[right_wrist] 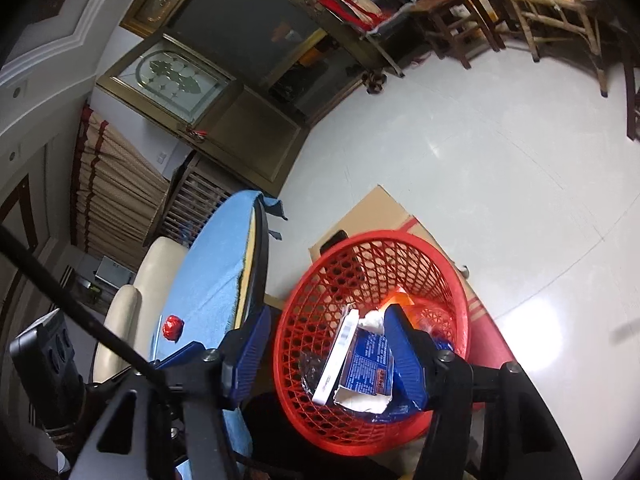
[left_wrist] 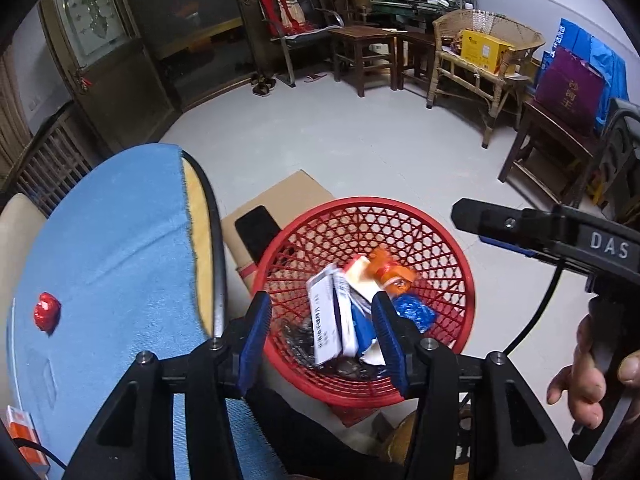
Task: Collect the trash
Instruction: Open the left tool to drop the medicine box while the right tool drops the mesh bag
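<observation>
Both grippers hang above the red basket (left_wrist: 448,240), which holds boxes and wrappers; the left gripper (left_wrist: 320,328) and right gripper (right_wrist: 324,352) each have jaws apart and empty; the red crumpled wrapper (left_wrist: 47,312) lies on the counter (left_wrist: 120,240), left of both, nearer the left gripper.

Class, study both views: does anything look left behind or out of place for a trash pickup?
Yes: a crumpled red wrapper lies alone on the blue cloth-covered round table, while the other trash sits in the red plastic mesh basket on the floor.
</observation>
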Demonstrator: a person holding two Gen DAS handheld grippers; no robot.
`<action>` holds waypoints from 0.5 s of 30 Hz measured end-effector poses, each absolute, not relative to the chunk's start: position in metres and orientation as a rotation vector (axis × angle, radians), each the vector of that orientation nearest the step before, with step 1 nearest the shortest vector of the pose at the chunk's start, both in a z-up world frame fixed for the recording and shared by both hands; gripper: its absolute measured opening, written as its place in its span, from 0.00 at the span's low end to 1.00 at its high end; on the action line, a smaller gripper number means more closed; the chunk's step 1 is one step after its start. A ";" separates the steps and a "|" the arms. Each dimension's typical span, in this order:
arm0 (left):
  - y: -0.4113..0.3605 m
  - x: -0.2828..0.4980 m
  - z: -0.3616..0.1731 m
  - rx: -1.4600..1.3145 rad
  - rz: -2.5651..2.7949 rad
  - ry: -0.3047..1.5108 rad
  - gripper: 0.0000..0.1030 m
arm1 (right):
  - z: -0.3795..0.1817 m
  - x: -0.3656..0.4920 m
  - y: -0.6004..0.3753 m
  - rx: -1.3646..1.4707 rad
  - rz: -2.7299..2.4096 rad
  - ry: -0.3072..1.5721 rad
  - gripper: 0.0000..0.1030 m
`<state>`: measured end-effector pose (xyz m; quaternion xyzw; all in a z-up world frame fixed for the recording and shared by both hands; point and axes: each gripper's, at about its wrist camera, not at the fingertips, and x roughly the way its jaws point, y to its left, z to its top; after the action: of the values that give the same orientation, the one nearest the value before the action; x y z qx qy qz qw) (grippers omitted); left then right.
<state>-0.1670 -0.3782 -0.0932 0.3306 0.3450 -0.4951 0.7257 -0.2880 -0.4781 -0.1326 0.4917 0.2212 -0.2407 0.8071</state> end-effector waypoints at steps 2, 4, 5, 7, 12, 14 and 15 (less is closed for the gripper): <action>-0.375 -0.165 -0.090 0.729 -1.073 0.745 0.53 | -0.129 -0.287 -0.477 1.040 -0.510 0.475 0.62; -0.371 -0.164 -0.086 0.726 -1.057 0.725 0.54 | -0.126 -0.284 -0.474 1.031 -0.506 0.476 0.62; -0.369 -0.162 -0.083 0.725 -1.050 0.715 0.55 | -0.124 -0.282 -0.473 1.026 -0.503 0.478 0.62; -0.366 -0.160 -0.078 0.718 -1.036 0.696 0.56 | -0.122 -0.278 -0.470 1.017 -0.497 0.482 0.62; -0.354 -0.152 -0.068 0.696 -1.004 0.664 0.58 | -0.114 -0.270 -0.463 0.990 -0.485 0.488 0.62; -0.350 -0.146 -0.064 0.688 -0.992 0.660 0.58 | -0.110 -0.266 -0.459 0.979 -0.478 0.492 0.62; -0.348 -0.144 -0.063 0.684 -0.988 0.660 0.58 | -0.108 -0.263 -0.457 0.973 -0.476 0.495 0.62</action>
<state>-0.1443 -0.3483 -0.0633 0.3157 0.3047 -0.4564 0.7741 -0.2631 -0.4570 -0.1084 0.4581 0.2332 -0.2241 0.8280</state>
